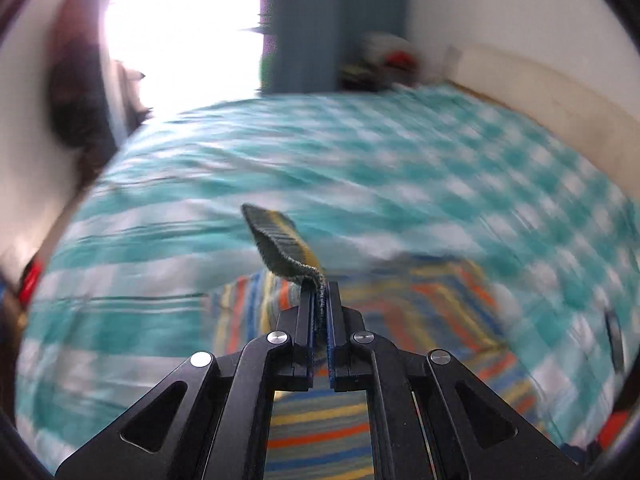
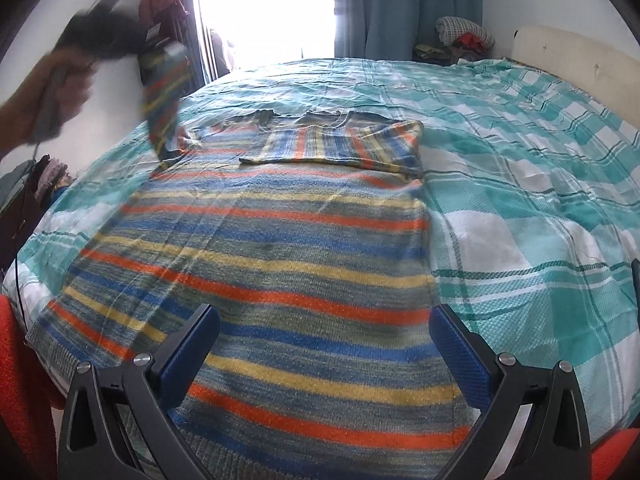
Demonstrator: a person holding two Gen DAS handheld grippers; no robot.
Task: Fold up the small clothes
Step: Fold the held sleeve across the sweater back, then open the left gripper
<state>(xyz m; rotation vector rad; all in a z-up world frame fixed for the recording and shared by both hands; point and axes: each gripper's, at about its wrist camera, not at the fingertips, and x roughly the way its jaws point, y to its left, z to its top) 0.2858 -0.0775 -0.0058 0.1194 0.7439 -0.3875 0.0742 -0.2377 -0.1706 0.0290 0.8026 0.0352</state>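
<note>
Item: 1 striped knit sweater (image 2: 256, 248), bands of orange, blue, yellow and grey-green, lying flat on the teal-and-white checked bedspread (image 2: 520, 184).

Condition: right sleeve (image 2: 340, 144) already folded across the chest; left sleeve (image 2: 166, 92) lifted off the bed.

Left gripper (image 1: 320, 300): jaws pressed together, pinching the ribbed cuff (image 1: 280, 244) of the lifted sleeve, which juts out beyond the fingertips (this view is motion-blurred).

Right gripper (image 2: 324, 344): jaws spread wide, nothing between them, hovering above the sweater's lower body near the hem.

Handling, as judged: soft, limp, fairly light knit; not slippery, not fragile, but stretchy, so a pulled sleeve may drag the body out of square. Best holds are the ribbed edges (cuff, hem, shoulder seam), where the fabric is denser.

Background: 1 curtain (image 2: 384, 4), 1 pile of clothes (image 2: 464, 36) by the headboard.
</note>
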